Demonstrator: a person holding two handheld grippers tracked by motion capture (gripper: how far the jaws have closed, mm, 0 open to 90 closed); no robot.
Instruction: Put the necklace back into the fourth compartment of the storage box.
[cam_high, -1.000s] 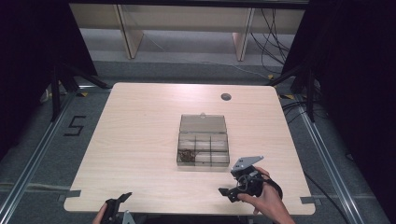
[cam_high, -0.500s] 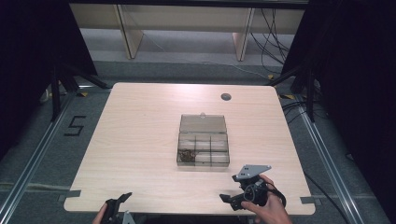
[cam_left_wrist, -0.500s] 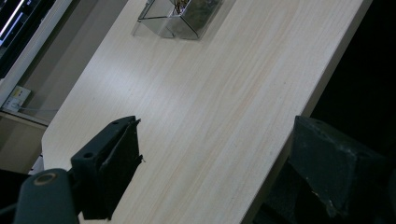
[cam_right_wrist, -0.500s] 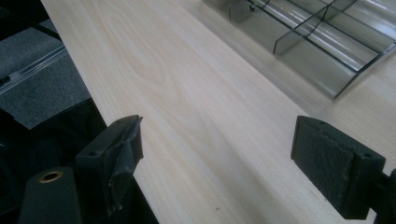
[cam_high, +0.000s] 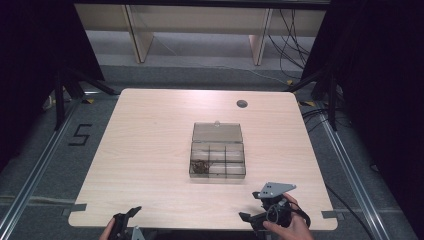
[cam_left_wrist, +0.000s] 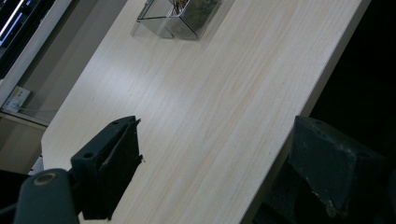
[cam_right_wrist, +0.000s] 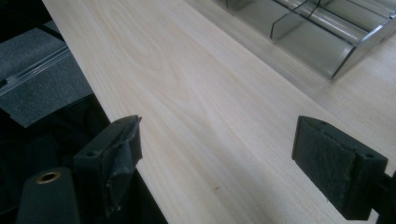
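From the high view, a clear plastic compartment box (cam_high: 218, 160) sits near the middle of the light wooden counter (cam_high: 150, 150), its lid (cam_high: 217, 132) open and laid back on the far side; a tangle of thin dark pieces, perhaps wires, lies in its near-left compartment. A small round dark grommet (cam_high: 242, 104) marks the far part of the counter. The left tongs (cam_high: 126, 222) hover at the near edge, and the right tongs (cam_high: 252, 216), in a hand (cam_high: 290, 227), rest near the near-right edge, well apart from the box. In the left gripper view, the left tongs (cam_left_wrist: 219, 158) stand wide and empty over the counter's edge, the box (cam_left_wrist: 180, 16) far ahead. In the right gripper view, the right tongs (cam_right_wrist: 217, 158) gape wide, holding nothing, the box (cam_right_wrist: 327, 32) near.
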